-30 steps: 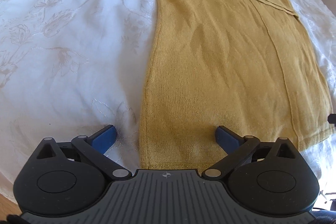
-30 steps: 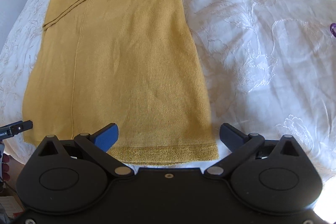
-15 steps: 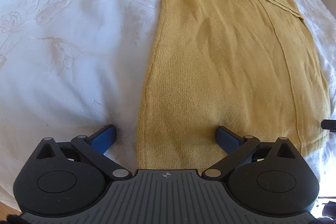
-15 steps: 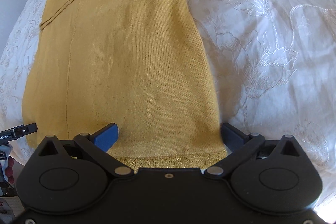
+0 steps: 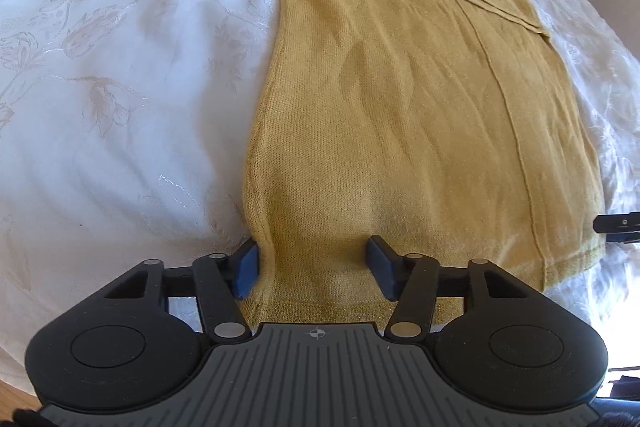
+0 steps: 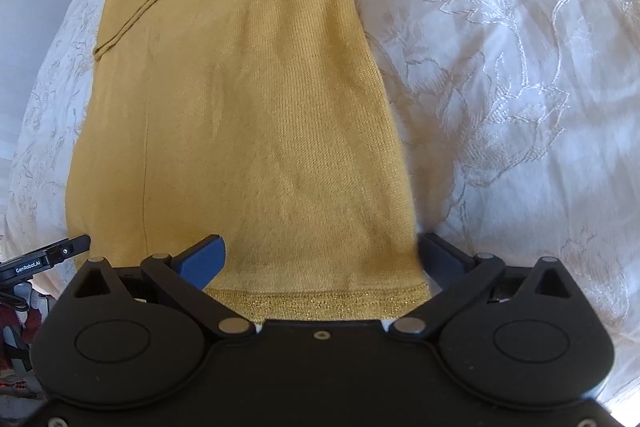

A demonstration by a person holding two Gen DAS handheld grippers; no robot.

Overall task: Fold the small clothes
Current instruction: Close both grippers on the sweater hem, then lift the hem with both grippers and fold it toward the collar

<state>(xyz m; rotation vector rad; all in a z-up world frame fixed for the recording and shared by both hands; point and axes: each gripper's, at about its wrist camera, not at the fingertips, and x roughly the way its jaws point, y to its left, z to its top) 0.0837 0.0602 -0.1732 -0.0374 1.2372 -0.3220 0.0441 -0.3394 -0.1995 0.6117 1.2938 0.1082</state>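
"GenRobot.AI" in white letters is readable on the black device [image 6: 44, 259] at the left edge of my right wrist view. The mustard-yellow knitted garment [image 5: 400, 115] lies flat on the white embroidered bedspread [image 5: 100, 107]. My left hand-held gripper [image 5: 316, 263] points steeply down at its hem corner; the jaws have just been closing and bunch the knit between them. My right hand-held gripper [image 6: 320, 259], equally steep, stands wide open astride the opposite hem corner, holding nothing.
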